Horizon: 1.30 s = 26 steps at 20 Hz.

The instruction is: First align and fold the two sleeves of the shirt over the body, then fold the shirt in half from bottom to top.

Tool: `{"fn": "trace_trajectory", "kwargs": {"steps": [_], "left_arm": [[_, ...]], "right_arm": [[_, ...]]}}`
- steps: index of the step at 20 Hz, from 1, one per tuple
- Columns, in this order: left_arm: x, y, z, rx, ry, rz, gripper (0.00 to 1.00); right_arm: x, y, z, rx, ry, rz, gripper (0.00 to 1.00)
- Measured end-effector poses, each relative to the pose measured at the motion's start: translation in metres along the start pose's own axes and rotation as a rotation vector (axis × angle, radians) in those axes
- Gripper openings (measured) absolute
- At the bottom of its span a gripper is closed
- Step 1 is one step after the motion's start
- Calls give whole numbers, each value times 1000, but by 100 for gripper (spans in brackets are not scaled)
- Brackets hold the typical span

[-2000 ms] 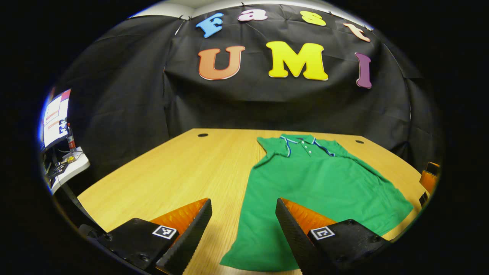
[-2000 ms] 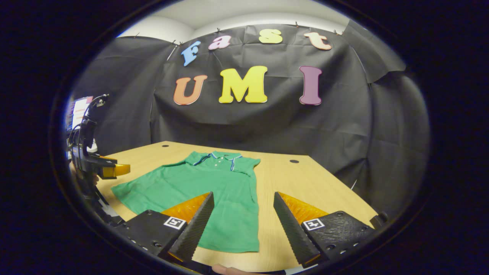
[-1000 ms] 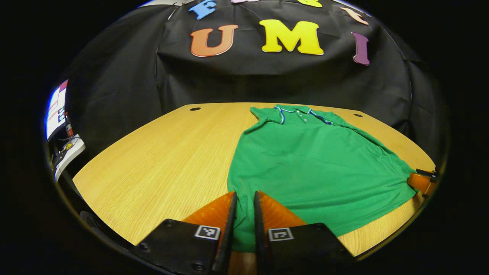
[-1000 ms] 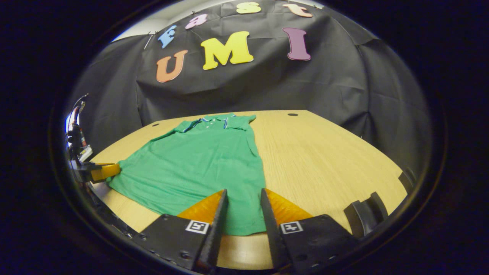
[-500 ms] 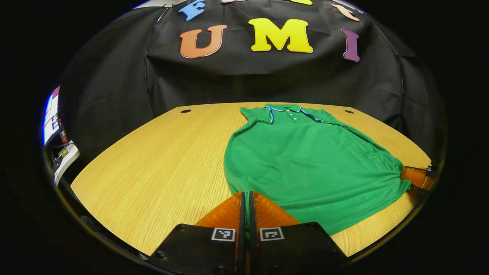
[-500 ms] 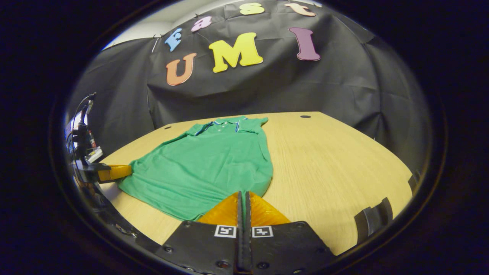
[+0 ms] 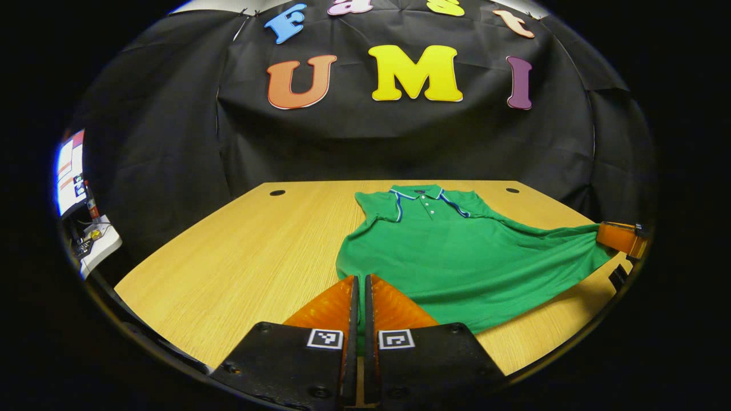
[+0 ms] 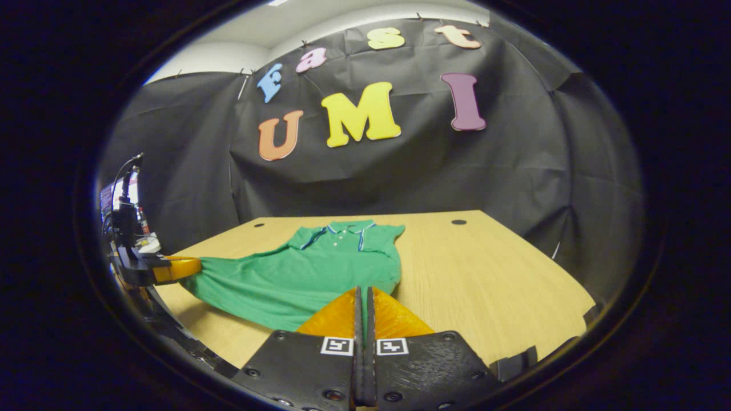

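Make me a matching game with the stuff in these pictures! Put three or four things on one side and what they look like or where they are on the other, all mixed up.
Things:
1. shirt
2. table
3. collar
4. left gripper

Descriptions:
A. light wood, with small dark holes near the far edge
B. shut on a bottom corner of the cloth
C. green, near edge lifted off the wood
D. at the far end, trimmed with a white and blue stripe

Right pairs: 1-C, 2-A, 3-D, 4-B
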State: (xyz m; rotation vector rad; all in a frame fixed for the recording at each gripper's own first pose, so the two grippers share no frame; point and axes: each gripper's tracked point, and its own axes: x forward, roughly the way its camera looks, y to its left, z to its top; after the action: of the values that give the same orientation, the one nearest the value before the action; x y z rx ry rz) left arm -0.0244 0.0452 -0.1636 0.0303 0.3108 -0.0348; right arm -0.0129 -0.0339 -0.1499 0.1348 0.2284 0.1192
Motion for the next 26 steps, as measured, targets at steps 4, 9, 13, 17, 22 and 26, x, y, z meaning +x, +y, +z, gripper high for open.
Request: {"fn": "trace_trajectory", "kwargs": {"steps": [4,9,13,17,22,26], "left_arm": [[7,0,29,-4,-42,-3,10],[38,-4,58,-22,-70,-25,10],[82,1,83,-7,-85,-17,11],[133,5,115,17,-102,-16,11],[201,14,158,41,-179,-2,10],[267,23,181,61,-199,28,11]], "right_arm": [[13,-5,37,-36,-46,-4,0],[49,-10,77,-106,-104,-17,0],[90,-9,105,-148,-119,-29,1],[139,4,139,-170,-155,-36,0],[222,12,164,-194,-164,-63,0],[298,-6,168,-180,-117,-120,0]]}}
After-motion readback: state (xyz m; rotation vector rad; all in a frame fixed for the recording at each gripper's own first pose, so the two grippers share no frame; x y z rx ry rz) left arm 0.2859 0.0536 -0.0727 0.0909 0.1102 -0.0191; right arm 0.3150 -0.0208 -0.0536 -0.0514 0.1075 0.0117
